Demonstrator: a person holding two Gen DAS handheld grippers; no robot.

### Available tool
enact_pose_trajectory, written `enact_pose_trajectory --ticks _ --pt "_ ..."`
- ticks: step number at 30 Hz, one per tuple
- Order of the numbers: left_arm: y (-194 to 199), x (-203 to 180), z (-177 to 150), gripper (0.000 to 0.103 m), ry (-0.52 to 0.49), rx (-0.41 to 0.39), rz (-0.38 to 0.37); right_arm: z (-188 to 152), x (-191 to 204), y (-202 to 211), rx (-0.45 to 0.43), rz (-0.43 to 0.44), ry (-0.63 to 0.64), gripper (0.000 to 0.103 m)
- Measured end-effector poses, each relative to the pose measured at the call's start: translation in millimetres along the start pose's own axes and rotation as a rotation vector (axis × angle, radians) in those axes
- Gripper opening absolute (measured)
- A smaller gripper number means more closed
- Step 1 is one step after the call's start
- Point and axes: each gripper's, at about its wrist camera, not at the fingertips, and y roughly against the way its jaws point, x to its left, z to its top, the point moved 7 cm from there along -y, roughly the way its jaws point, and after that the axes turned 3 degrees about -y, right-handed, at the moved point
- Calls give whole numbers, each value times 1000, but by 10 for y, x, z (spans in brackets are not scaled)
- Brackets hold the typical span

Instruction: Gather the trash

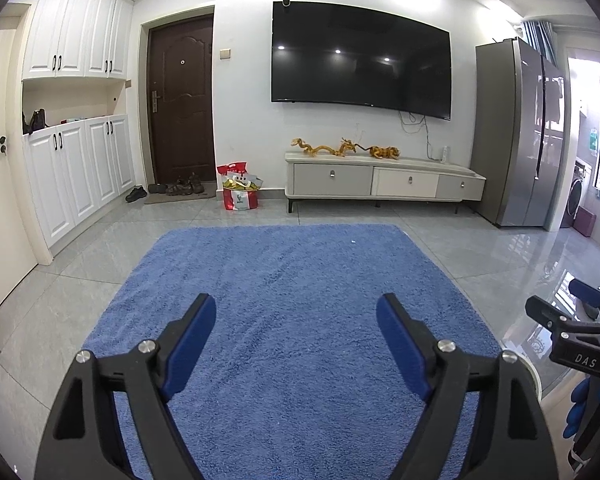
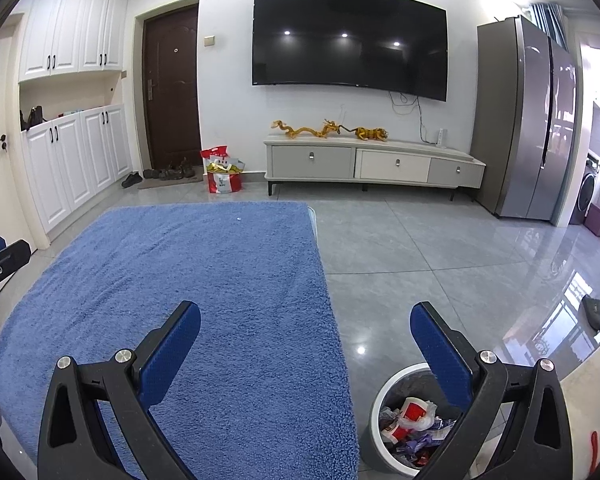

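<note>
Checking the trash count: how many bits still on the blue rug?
1. A white scrap lies near the far edge of the rug. The bin beside it already holds wrappers. The grippers may hide more on the near part.

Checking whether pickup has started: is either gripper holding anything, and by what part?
Nothing is held. The left gripper and right gripper are both open, with only blue rug between their fingers.

A shaggy blue rug (image 1: 284, 312) covers the grey tiled floor (image 2: 420, 248). A large black television (image 1: 360, 54) hangs above a long white drawer cabinet (image 1: 380, 178) bearing golden dragon figurines (image 1: 324, 148). A tall silver refrigerator (image 1: 520, 132) stands just beside the cabinet.
</note>
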Motion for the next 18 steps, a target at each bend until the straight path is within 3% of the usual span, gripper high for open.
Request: enact_pose_trajectory --ticks 18 --pt "-48 -25 -49 82 -16 13 1 30 -29 32 -28 -33 10 103"
